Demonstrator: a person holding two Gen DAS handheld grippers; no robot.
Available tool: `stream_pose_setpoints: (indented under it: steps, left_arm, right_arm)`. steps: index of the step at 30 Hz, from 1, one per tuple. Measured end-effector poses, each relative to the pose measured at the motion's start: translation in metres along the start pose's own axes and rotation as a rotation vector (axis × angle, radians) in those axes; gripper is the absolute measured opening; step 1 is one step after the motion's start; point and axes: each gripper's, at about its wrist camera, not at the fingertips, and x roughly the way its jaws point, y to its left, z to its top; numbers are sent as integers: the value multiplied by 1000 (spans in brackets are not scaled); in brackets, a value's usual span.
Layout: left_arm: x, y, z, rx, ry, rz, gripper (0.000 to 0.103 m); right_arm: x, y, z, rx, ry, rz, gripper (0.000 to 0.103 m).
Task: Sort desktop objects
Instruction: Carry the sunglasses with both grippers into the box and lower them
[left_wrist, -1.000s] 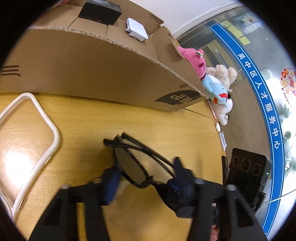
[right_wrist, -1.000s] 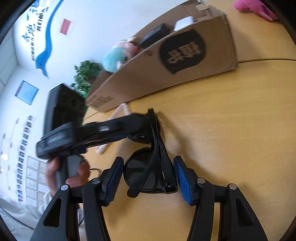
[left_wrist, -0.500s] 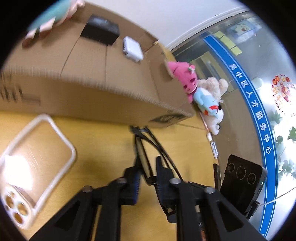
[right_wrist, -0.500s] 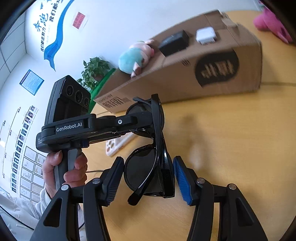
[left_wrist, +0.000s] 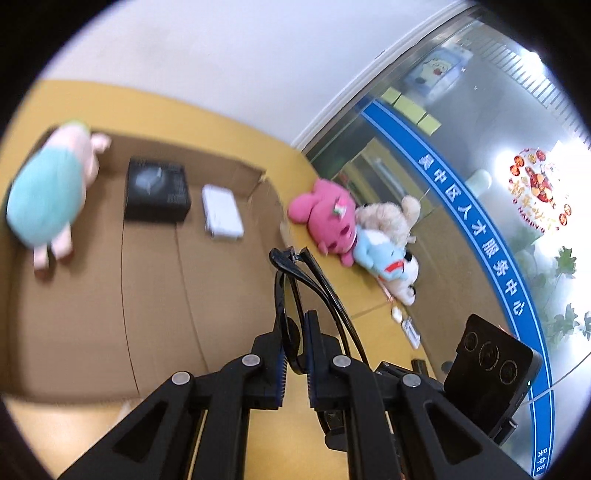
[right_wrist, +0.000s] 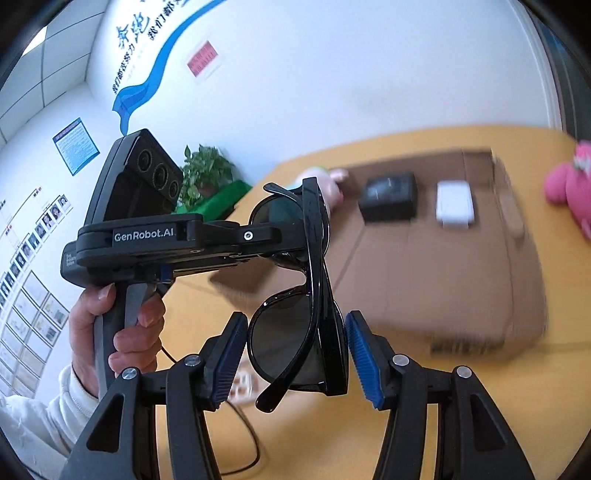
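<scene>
left gripper (left_wrist: 295, 360) clamps folded sunglasses (left_wrist: 295, 291) above cardboard box (left_wrist: 155, 295), long axis upright; right gripper (right_wrist: 295, 356) open, flanking lower lens.

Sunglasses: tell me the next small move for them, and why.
Probably carry the sunglasses forward over the open cardboard box and lower them in. The left claw is shut on one lens and holds them in the air; the right claw stands open around the other lens, gripping nothing. The box already holds a black case, a white pack and a plush toy.

Sunglasses (left_wrist: 291, 295) between left fingers (left_wrist: 275, 373)
</scene>
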Motion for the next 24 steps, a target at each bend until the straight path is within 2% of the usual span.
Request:
stream_pose_setpoints:
  steps: [4,7,12,17,20,24]
  left_arm:
    - [3,-1,36,37,-4,-14,7]
    - [21,5,67,48,17,-41,7]
    - [63,26,99,13,84,-97,7]
    - [123,54,107,-72,184,-158,7]
    - [160,65,102,-122,250,-201,6]
    - [201,86,91,-207,320,-211,6]
  right_arm:
    - [1,4,36,-25,-58,-41,54]
    - [6,-1,58,-23,-81,-83,54]
    - [22,-31,88,18,-85,-148,54]
    - [50,-71,93,82,-22,-218,54]
    - [71,-100,85,139,38,-255,54]
    - [93,-136,70,231,118,-306,54]
